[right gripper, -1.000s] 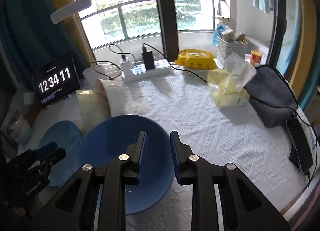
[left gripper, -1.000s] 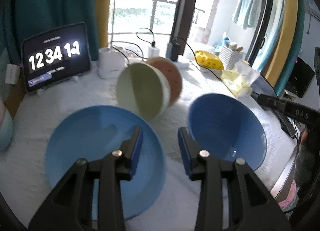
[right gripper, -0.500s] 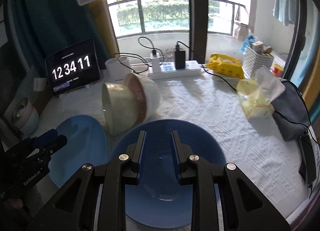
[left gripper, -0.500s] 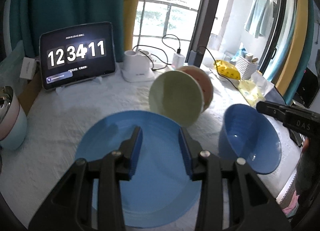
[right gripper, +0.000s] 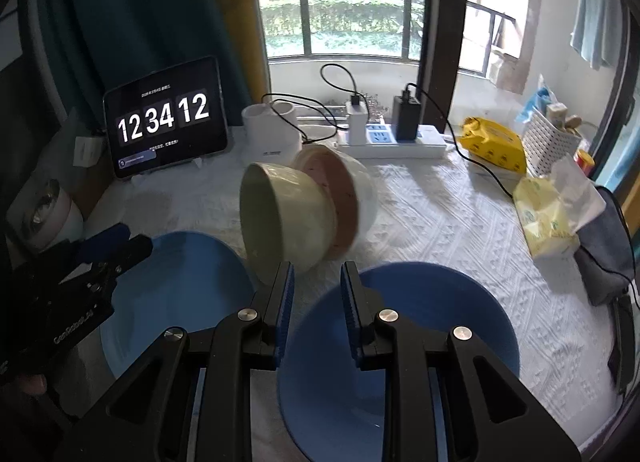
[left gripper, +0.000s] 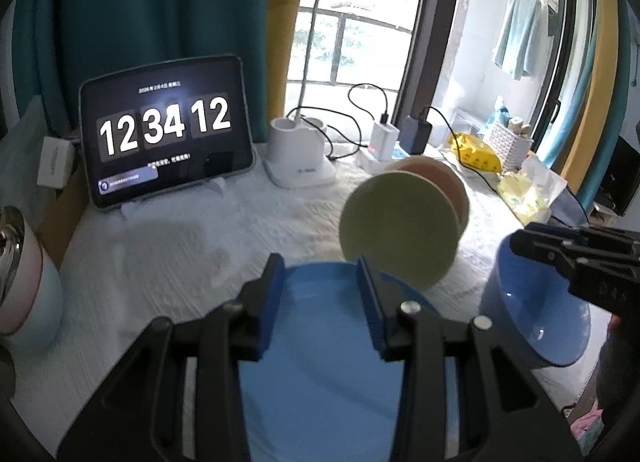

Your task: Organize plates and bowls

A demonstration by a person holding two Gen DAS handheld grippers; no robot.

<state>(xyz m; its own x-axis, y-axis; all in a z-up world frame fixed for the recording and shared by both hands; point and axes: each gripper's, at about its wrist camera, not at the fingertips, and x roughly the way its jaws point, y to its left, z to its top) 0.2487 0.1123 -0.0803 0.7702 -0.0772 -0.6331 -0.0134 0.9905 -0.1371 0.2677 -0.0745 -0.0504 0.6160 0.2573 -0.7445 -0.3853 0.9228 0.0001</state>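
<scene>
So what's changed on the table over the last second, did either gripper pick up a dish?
No. Both grippers pulled back toward the near edge: the left gripper now hangs over the blue plate, the right gripper over the blue bowl, jaws apart and empty. The green bowl and pink bowl lie tipped as before. The tablet clock advanced to 12:34:12.

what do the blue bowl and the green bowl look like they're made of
Blue bowl: likely glazed ceramic or glossy melamine; small bright highlights show on its smooth inside. Green bowl, lying on its side: probably ceramic too, with a softer sheen on its thick wall. The look alone cannot settle either.
</scene>
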